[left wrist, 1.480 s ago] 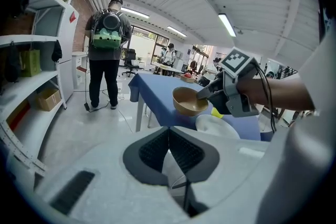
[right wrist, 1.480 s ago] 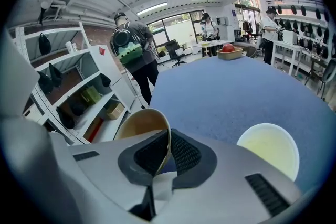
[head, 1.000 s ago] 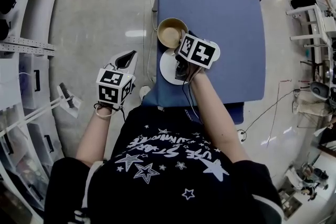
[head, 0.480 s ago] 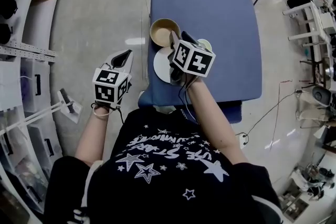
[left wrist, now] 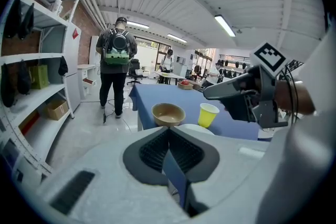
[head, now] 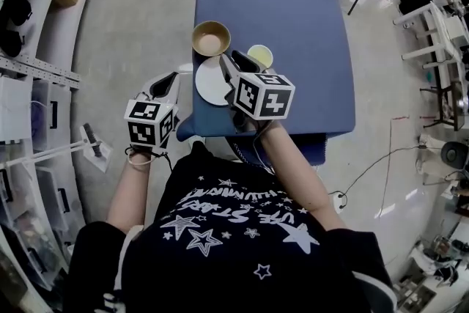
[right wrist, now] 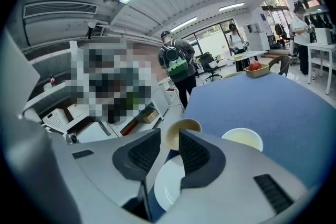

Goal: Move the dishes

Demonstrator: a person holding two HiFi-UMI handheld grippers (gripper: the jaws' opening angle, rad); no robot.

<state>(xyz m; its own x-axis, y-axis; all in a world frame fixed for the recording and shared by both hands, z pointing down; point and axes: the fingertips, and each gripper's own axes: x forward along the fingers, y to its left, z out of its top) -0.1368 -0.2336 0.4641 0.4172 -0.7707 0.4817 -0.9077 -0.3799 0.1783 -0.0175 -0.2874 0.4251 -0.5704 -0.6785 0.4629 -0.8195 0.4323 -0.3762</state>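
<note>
While the left gripper hangs off the near-left corner of the blue table, jaws pressed together and empty, the right gripper hovers over the white plate. Its jaws are partly apart, have just been closing, and grip nothing. The plate lies flat at the table's near edge, just beside a tan bowl and a yellow cup.

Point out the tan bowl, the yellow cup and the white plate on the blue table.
tan bowl (head: pixel 211 39), head view, on its inner bottom.
yellow cup (head: pixel 260 56), head view, on its open top.
white plate (head: pixel 209 81), head view, on its bare centre.
</note>
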